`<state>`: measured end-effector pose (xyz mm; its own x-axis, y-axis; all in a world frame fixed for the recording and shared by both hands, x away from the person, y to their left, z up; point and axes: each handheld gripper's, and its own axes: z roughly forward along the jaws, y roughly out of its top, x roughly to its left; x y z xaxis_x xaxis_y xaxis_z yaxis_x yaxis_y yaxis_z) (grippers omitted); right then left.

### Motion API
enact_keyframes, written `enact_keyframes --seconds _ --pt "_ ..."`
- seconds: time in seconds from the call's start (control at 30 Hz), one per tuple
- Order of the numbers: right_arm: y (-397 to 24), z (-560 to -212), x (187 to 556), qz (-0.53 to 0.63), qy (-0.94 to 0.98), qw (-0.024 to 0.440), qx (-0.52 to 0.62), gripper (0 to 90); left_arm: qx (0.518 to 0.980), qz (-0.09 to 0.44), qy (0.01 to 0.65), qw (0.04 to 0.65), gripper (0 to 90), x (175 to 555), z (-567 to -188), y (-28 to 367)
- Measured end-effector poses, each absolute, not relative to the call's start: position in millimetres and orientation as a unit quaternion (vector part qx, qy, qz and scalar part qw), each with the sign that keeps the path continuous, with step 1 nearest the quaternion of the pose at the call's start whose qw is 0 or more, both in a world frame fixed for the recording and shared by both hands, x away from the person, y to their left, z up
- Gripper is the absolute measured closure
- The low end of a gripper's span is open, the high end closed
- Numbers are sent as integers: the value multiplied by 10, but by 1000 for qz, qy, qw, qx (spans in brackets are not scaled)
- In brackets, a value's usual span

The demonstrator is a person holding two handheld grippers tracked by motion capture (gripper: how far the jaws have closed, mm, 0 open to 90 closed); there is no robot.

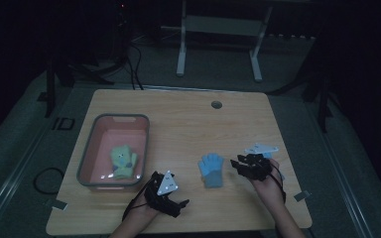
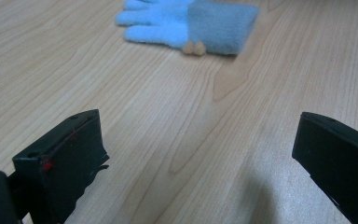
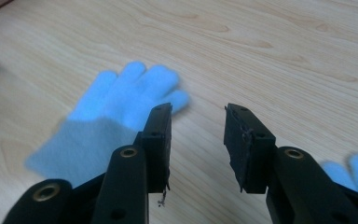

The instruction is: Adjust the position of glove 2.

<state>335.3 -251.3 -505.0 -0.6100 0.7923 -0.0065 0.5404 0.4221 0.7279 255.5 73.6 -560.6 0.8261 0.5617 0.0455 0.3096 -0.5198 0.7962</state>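
Two blue gloves are in play on the worktop (image 1: 188, 124): one blue glove (image 1: 211, 168) is lying flat near the middle front, cuff toward the person, and the fingertips of a second blue glove (image 3: 354, 170) are peeking out at the lower right edge of the right gripper view, behind that gripper's own body. A pink bin (image 1: 90, 148) is sitting to the left with a green glove (image 1: 123, 161) already inside it.

The right gripper (image 1: 240, 165) is hovering just beside the flat glove's right edge, its jaws standing moderately apart and holding nothing. The left gripper (image 1: 181, 203) is waiting near the front edge, well apart from the glove, jaws spread wide and empty; its view is looking across bare wood toward the glove's grey cuff (image 2: 219, 25).

The step in hand is probably picking up the flat glove with the right gripper. To do it well, the person should be shifting the gripper toward the glove until the jaws are straddling the fabric, ideally at the thicker cuff or the palm rather than one thin finger, then lowering until the tips are nearly brushing the wood before closing. Pinching a fold, not scraping along the surface, should be keeping the soft knit from sliding away.
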Motion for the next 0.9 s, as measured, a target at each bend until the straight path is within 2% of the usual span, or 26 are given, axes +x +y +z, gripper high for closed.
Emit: enact_keyframes --seconds 0.33,0.9 --pt "-2891 -5047 3384 346 826 198 400 596 860 150 253 417 24 2558 -5611 733" --pt "-3552 -5039 3531 329 836 190 395 598 860 152 254 416 24 2557 -5610 736"
